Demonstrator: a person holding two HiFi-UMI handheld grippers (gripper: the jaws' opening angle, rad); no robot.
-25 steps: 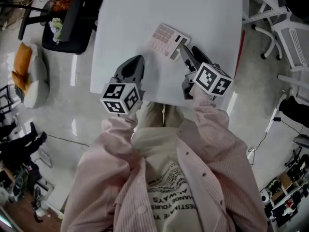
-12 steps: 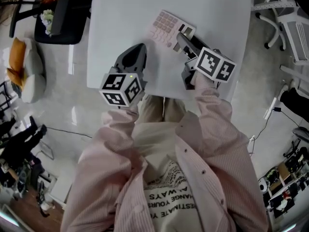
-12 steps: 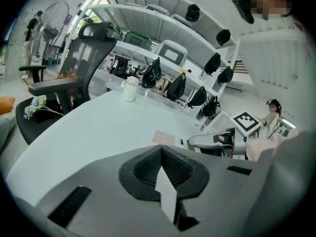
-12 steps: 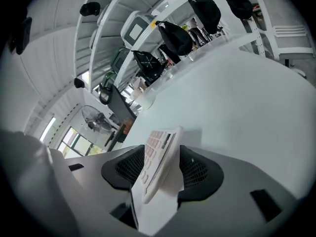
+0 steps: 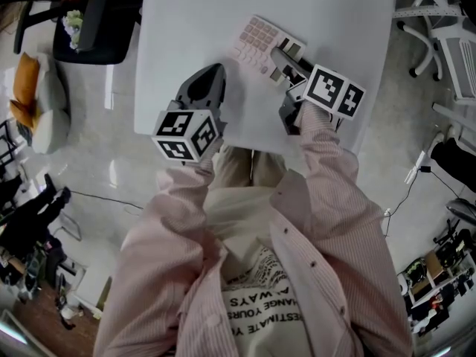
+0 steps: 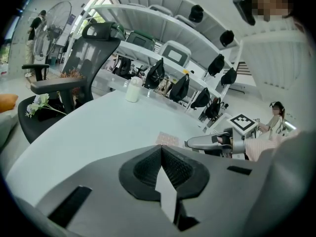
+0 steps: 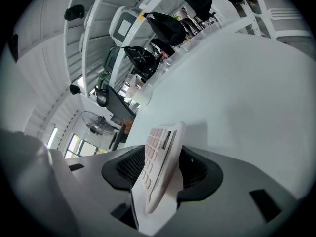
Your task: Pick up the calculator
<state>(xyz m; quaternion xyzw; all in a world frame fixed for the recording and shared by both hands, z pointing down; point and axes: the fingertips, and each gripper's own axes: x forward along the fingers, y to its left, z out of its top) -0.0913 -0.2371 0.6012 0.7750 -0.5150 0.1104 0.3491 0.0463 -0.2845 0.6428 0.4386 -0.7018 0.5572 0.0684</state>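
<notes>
A pale pink calculator [image 5: 256, 42] lies near the middle of the white table [image 5: 327, 6]. My right gripper [image 5: 286, 59] reaches over its right end, one jaw across the display. In the right gripper view the calculator [image 7: 160, 167] stands edge-on between the two dark pads, its far end raised above its shadow on the table; the right gripper [image 7: 163, 174] is shut on it. My left gripper [image 5: 212, 76] hovers over the table's near left part, shut and empty. The left gripper view shows its closed tips [image 6: 161, 154], with the calculator [image 6: 168, 138] and the right gripper [image 6: 212, 142] beyond.
A black office chair [image 5: 97, 21] stands off the table's left side, with an orange cushion [image 5: 26, 80] on the floor further left. White chairs [image 5: 454, 50] stand to the right. A white cup [image 6: 132, 89] stands on the table's far end.
My right gripper has slid forward over the calculator's right end and closed round it. The left gripper has stayed where it was. The head camera has shifted slightly.
</notes>
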